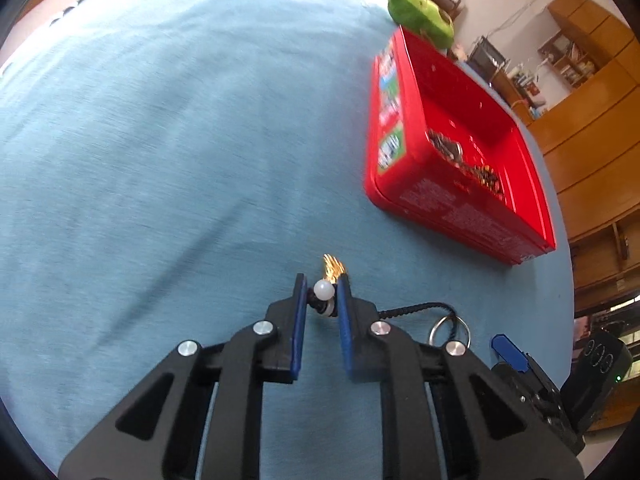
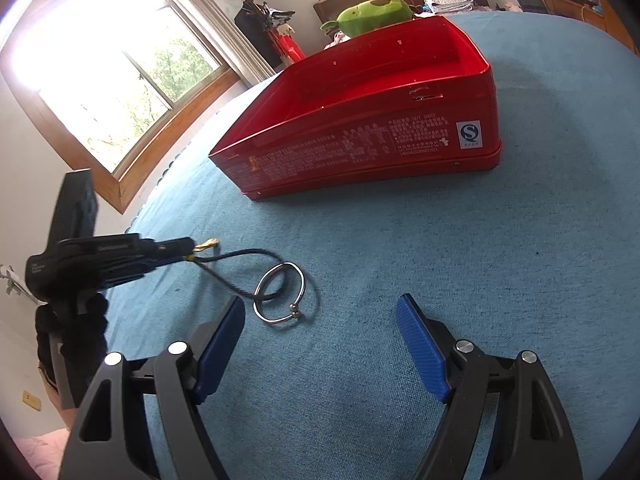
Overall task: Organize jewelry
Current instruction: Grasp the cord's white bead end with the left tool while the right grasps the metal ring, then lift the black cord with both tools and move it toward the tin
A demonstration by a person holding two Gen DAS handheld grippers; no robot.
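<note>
My left gripper (image 1: 323,286) is shut on a pearl-and-gold ornament (image 1: 325,289) and holds it above the blue cloth; a gold comb-like part (image 1: 333,267) sticks out past the fingertips. The left gripper also shows in the right wrist view (image 2: 192,246), with the gold tip (image 2: 207,244) at its front. A dark cord (image 2: 236,258) runs from there to two silver rings (image 2: 282,294) lying on the cloth. My right gripper (image 2: 320,316) is open and empty, just right of the rings. The red tin box (image 1: 464,152) holds several jewelry pieces (image 1: 466,160).
The red box (image 2: 372,120) stands beyond both grippers on the blue-covered table (image 2: 520,260). A green plush toy (image 1: 420,18) sits behind the box. A window is at the far left of the right wrist view, wooden cabinets at the right of the left wrist view.
</note>
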